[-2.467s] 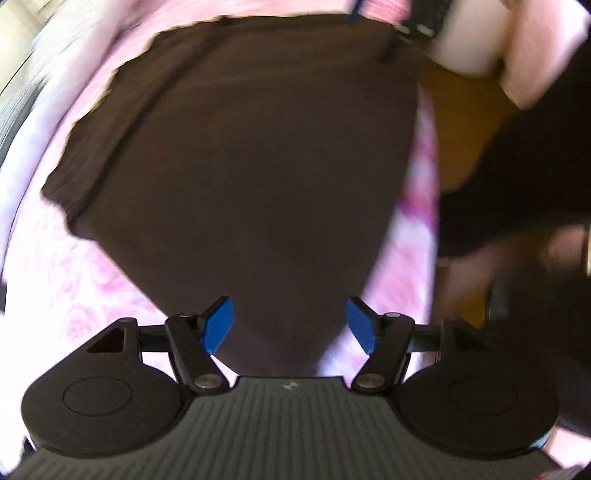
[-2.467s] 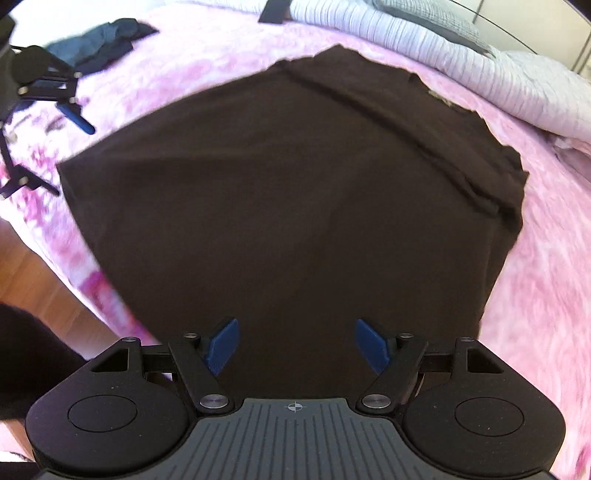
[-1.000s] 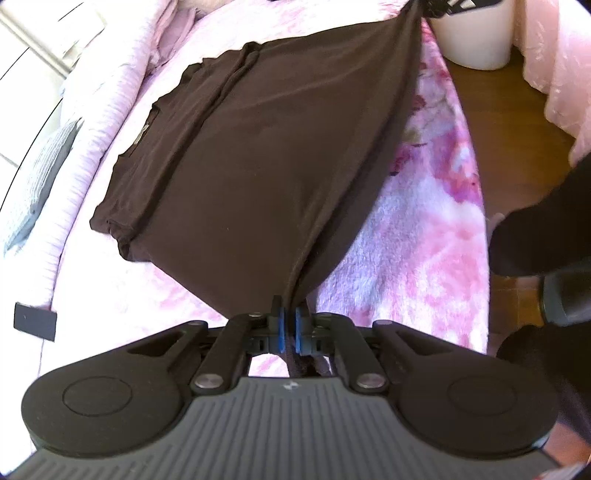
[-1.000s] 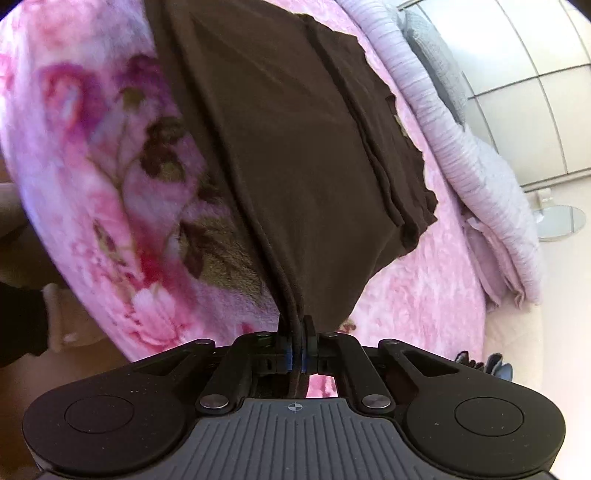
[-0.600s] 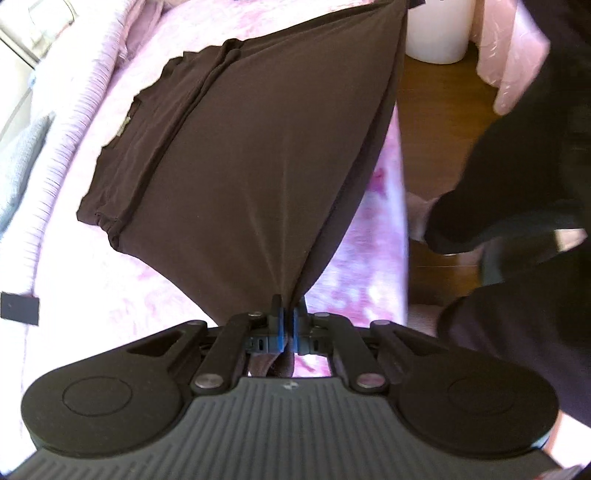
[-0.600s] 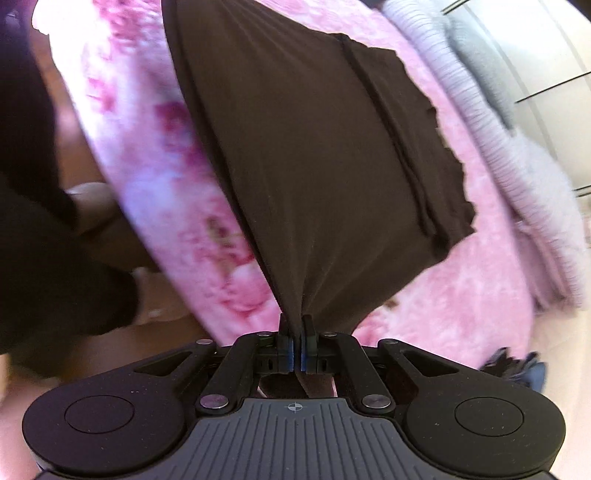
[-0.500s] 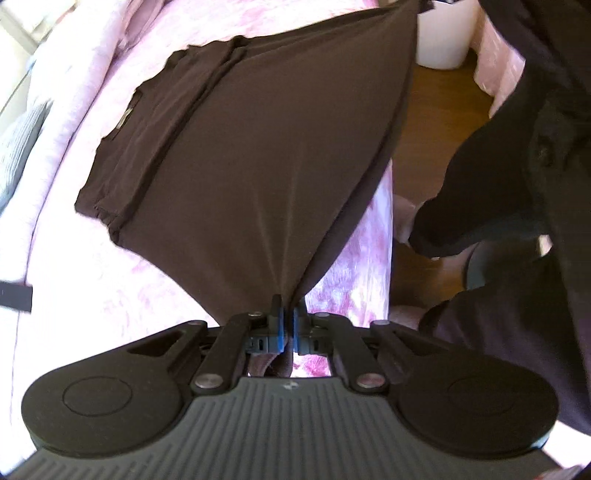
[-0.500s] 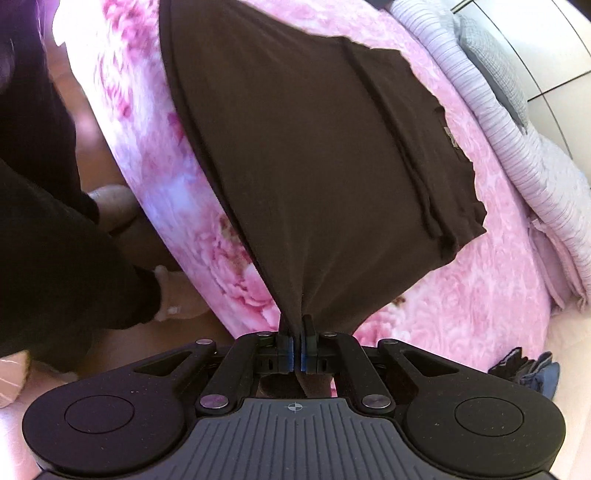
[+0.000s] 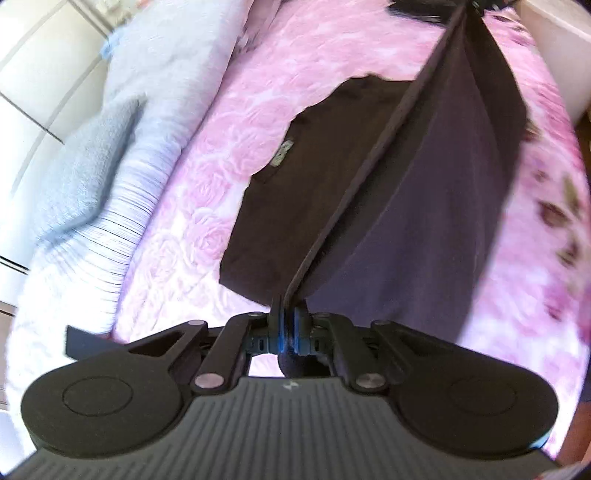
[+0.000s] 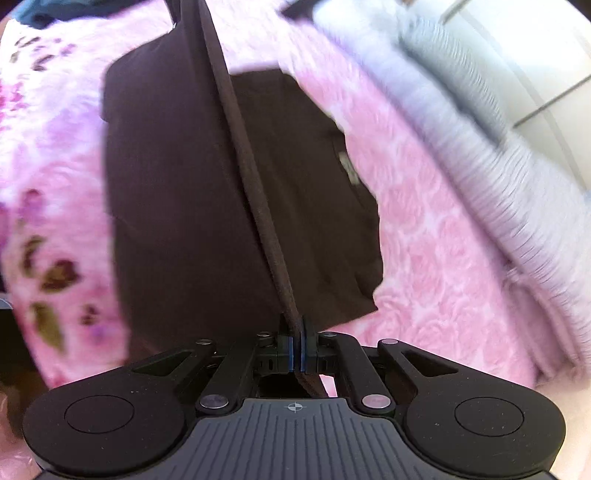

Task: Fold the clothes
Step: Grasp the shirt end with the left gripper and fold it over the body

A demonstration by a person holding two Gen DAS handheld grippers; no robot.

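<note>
Left gripper (image 9: 287, 325): we see its blue pads pressed together on the hem of the brown shirt (image 9: 321, 177), a bunched corner of cloth tucked behind them.
Right gripper (image 10: 297, 339): clamped the same way on the shirt's hem, a tongue of cloth hanging below its pads.
Pose: we read both tools as angled steeply down toward the pink floral blanket (image 9: 207, 206), each holding its corner lifted above it.
Brown shirt: its far part lies flat on the blanket, collar label (image 9: 281, 154) facing up; the near part rises off the blanket as a taut sheet, the hem stretched in a straight line away from each gripper.
Left view only: we find the far end of the hem running to a dark shape at the top edge, too blurred to name; a black rectangular thing (image 9: 79, 341) lies on the blanket's left side, and a white surface (image 9: 554, 48) stands past the blanket's right edge.
Right view only: a dark blue garment (image 10: 48, 13) lies on the blanket beyond the shirt, at the top left.
Both views: a pale striped quilt (image 10: 491, 173) lies bunched along the blanket's far side, beyond the shirt's collar.
</note>
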